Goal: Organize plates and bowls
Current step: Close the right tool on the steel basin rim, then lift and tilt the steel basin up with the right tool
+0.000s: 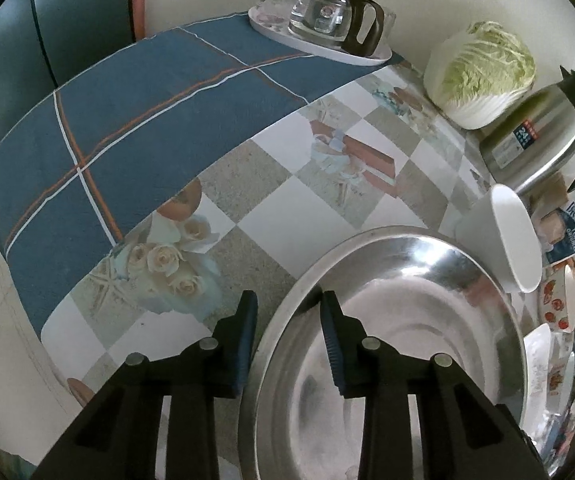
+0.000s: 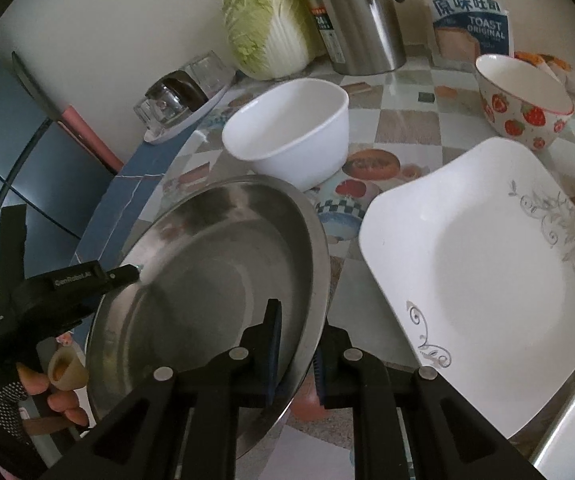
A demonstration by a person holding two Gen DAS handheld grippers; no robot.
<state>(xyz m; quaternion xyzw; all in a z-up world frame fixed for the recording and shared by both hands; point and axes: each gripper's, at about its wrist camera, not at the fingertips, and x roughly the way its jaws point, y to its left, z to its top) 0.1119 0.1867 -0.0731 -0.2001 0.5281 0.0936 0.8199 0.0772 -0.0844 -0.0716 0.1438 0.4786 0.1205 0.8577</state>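
Bread bag (image 2: pixel 470 20) printed "TOAST ORIGINAL" under Chinese characters, steel thermos (image 2: pixel 355 16) label showing "24", left gripper (image 2: pixel 137 274) body marked "GenRobot.AI"

A: What do the grippers look like?
B: The right gripper (image 2: pixel 295 344) is black with blue ribbed pads and silver round pins. The left hand (image 2: pixel 27 396) wears a black dotted glove.
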